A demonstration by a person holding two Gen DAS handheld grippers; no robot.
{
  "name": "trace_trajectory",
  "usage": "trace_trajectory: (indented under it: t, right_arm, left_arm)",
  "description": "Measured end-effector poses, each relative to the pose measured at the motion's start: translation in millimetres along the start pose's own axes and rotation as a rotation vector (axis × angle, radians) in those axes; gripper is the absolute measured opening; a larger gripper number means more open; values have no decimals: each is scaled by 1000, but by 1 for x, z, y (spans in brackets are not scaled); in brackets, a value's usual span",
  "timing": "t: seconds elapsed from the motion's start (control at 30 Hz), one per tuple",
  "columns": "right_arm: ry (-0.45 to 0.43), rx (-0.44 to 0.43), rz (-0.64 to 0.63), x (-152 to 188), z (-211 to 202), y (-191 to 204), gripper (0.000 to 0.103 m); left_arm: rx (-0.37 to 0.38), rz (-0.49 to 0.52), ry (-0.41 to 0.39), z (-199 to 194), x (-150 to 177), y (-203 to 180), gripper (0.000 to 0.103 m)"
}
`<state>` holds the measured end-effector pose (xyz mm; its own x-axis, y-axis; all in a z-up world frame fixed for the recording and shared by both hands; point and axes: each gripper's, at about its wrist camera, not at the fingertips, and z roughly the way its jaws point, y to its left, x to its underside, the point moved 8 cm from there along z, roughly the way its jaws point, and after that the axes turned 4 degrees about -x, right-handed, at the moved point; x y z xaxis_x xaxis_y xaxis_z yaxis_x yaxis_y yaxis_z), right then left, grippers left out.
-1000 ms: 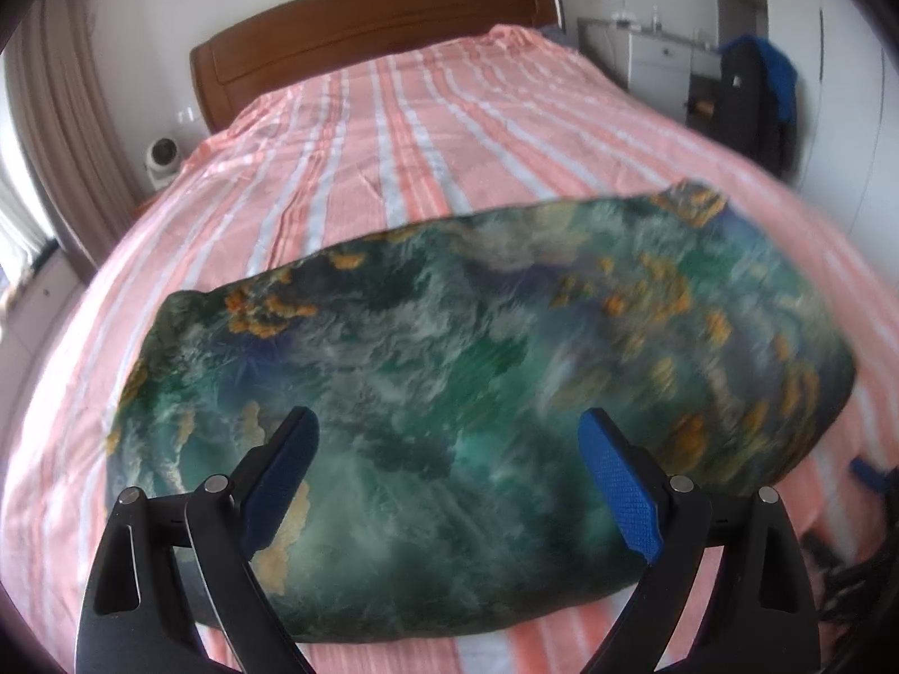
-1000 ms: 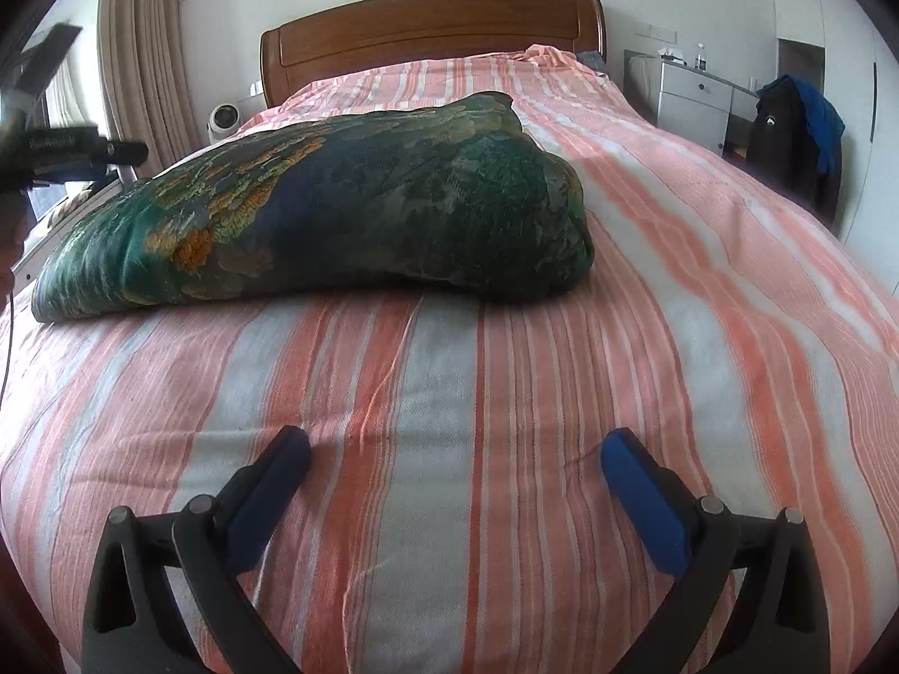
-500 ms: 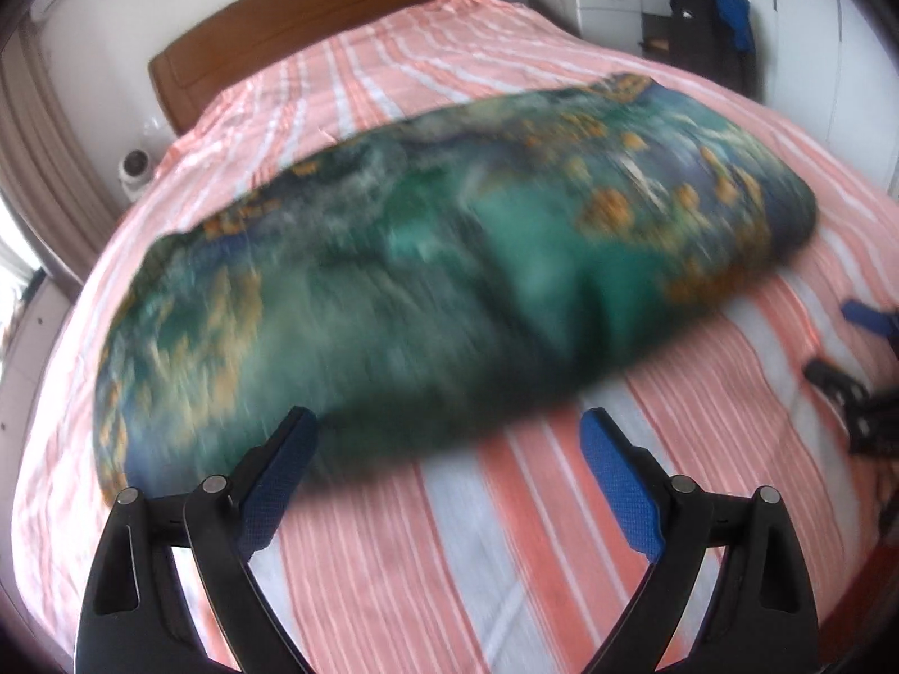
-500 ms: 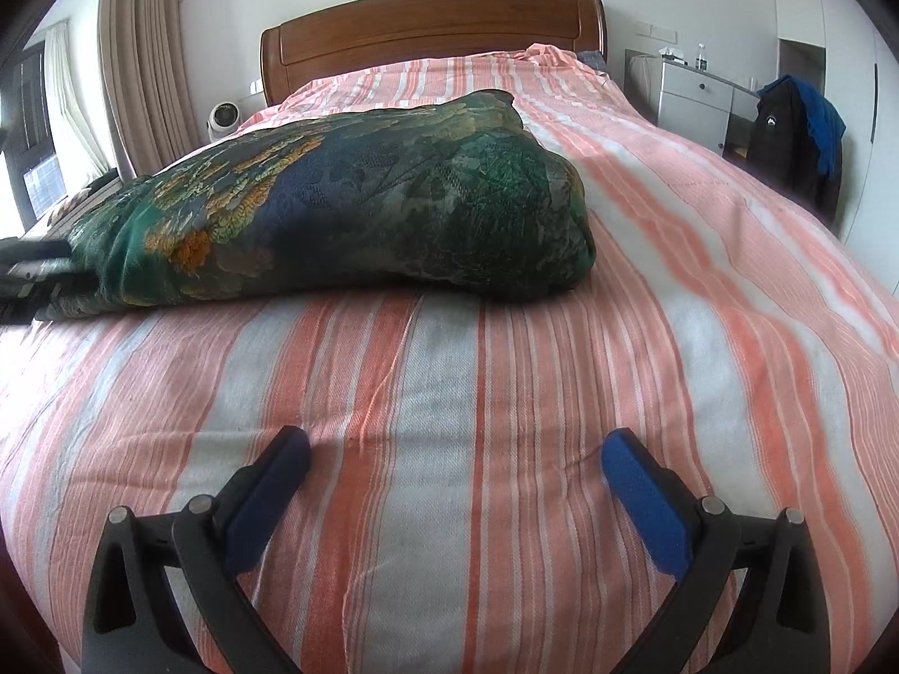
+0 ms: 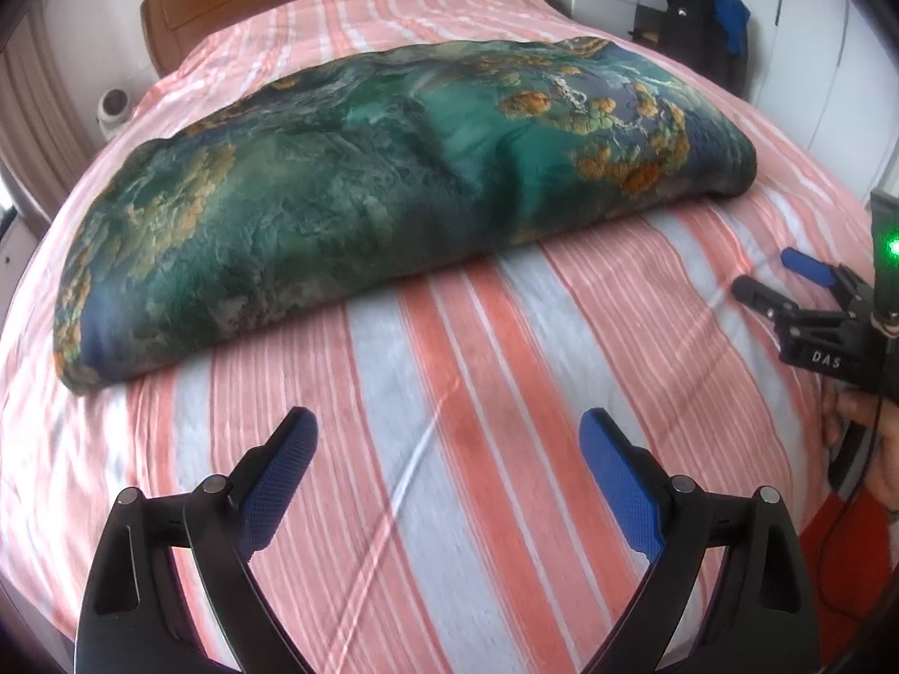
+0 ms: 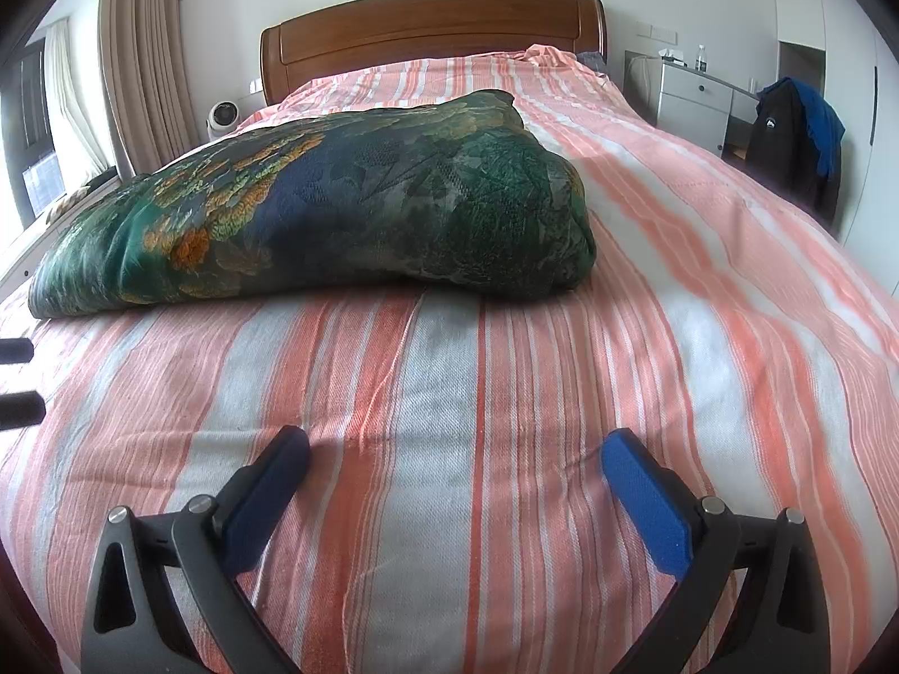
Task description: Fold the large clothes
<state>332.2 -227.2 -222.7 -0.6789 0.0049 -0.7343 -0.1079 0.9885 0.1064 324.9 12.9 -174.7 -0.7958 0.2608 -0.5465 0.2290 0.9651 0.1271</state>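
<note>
A folded green and blue patterned garment [image 5: 393,180] with orange patches lies as a thick flat bundle across the striped bed [image 5: 505,393]. It also shows in the right wrist view [image 6: 314,213], lying ahead and to the left. My left gripper [image 5: 449,443] is open and empty, low over the bedsheet, short of the garment's near edge. My right gripper [image 6: 455,460] is open and empty, low over the sheet near the foot of the bed. The right gripper also shows at the right edge of the left wrist view [image 5: 781,275], open.
A wooden headboard [image 6: 432,22] stands at the far end. A white drawer unit [image 6: 691,101] and a dark jacket on a chair [image 6: 792,140] are at the right. Curtains [image 6: 140,56] and a small white fan [image 6: 222,115] are at the left.
My left gripper has pulled back and away from above the garment toward the foot of the bed. The right gripper has stayed still. The garment has not moved.
</note>
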Motion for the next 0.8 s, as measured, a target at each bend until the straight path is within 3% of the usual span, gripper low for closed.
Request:
trace_trajectory:
  t: [0.8]
  right_arm:
    - [-1,0,-2,1,0,0,103]
  left_arm:
    - [-8,-47,10,2,10,9,95]
